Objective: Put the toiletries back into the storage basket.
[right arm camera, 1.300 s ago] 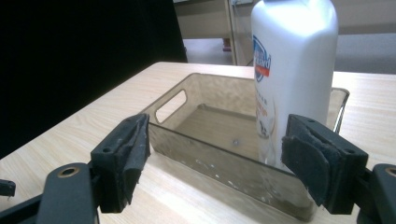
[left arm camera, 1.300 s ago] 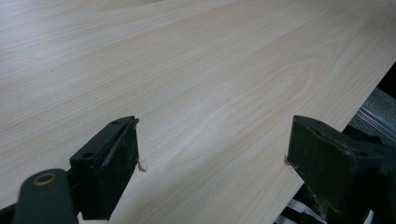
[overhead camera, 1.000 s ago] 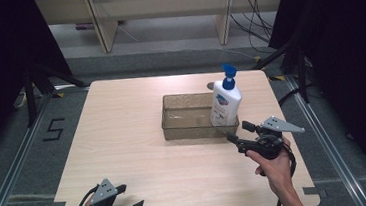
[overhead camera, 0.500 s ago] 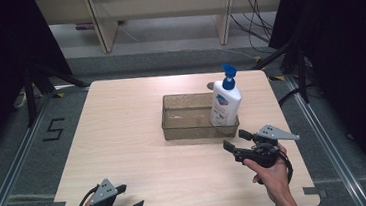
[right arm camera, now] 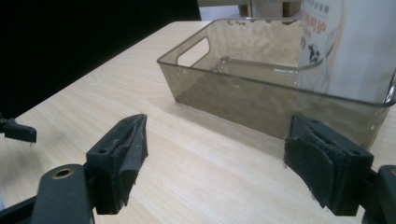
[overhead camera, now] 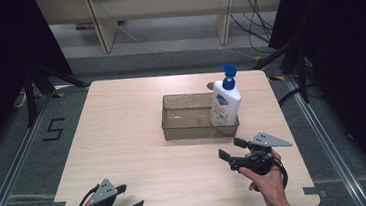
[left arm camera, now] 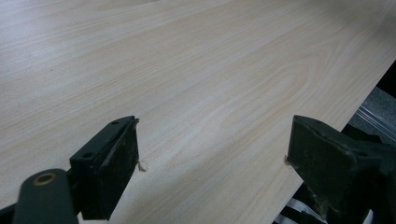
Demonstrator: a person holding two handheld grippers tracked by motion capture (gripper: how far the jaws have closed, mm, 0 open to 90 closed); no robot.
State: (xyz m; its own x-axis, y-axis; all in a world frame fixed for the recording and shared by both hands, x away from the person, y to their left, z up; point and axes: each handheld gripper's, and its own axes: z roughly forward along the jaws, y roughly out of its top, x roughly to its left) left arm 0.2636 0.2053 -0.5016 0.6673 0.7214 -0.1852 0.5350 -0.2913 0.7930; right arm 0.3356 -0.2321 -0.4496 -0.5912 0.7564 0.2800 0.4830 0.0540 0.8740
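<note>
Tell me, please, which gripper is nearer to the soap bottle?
Right. The right gripper is just in front of the clear bin where the soap bottle stands. The left gripper is far away at the table's near-left edge.

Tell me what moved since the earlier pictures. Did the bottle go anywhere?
The right tongs pulled back from the bin toward the person's side of the table, open and empty, having let go of nothing you can see. The pump bottle stayed standing in the bin's right end. The left tongs stayed open at the near left edge.
</note>
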